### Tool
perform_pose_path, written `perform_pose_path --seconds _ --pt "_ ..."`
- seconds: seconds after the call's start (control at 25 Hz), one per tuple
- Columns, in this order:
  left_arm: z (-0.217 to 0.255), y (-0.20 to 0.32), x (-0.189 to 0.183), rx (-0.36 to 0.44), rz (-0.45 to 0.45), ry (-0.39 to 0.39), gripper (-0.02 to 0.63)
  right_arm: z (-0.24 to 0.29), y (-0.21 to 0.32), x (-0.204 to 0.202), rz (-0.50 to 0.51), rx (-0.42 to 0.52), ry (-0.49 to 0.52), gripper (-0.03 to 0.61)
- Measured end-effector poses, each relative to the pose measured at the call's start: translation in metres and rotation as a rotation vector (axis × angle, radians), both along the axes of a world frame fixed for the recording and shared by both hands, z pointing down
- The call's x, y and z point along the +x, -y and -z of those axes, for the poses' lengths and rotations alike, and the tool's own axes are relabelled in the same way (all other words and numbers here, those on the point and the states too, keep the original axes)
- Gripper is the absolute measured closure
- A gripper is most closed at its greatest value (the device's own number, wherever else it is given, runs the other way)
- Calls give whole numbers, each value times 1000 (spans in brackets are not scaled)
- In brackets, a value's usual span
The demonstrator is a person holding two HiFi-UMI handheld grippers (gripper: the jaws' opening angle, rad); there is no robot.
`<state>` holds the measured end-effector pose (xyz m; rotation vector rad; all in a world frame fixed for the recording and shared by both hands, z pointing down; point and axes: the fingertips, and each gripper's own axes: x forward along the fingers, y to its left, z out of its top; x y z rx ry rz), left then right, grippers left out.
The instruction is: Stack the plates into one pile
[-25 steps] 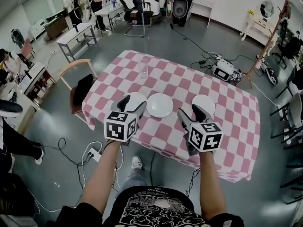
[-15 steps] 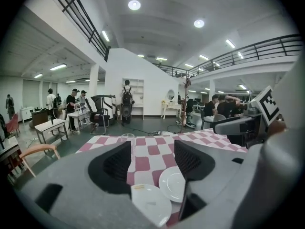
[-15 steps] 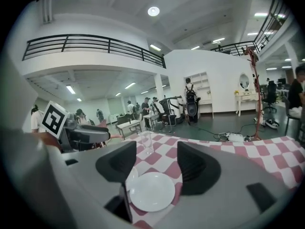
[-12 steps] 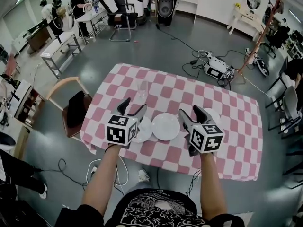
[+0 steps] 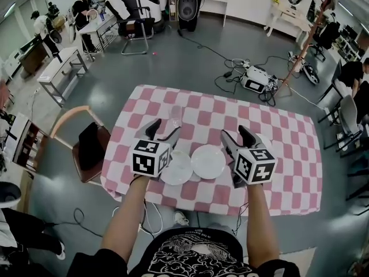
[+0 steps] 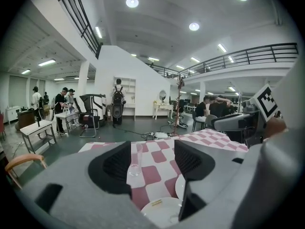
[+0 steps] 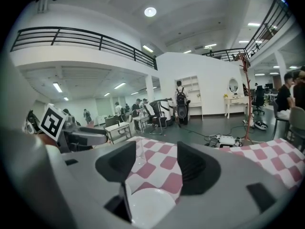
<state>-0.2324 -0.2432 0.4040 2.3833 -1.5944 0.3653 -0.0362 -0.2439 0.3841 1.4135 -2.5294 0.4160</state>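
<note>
Left tongs (image 5: pixel 163 130) and right tongs (image 5: pixel 236 135) hang wide open and empty over the checked table (image 5: pixel 288 172); a first plate (image 5: pixel 179 169) and second plate (image 5: pixel 208 161) lie side by side, unstacked, on the near side of the glass (image 5: pixel 175 115).

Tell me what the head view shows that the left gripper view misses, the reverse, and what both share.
Head view only: the person's black shirt and left forearm. Left gripper view only: the ceiling lights and the balcony railing. Both: the checked table, the glass, the left plate, the middle plate and the right gripper.
</note>
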Motion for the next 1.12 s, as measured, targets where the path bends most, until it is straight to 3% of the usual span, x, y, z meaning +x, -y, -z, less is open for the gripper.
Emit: perform_pose_path --seconds 0.72,0.96,1.12 --pt "-15 19 39 -36 -57 24 321 -23 8 35 12 -39 0 313" --pt "-30 25 62 -91 -158 34 321 -37 7 41 24 -88 18 313" --pt "-50 22 80 -159 -271 61 321 -55 2 44 29 -140 30 313"
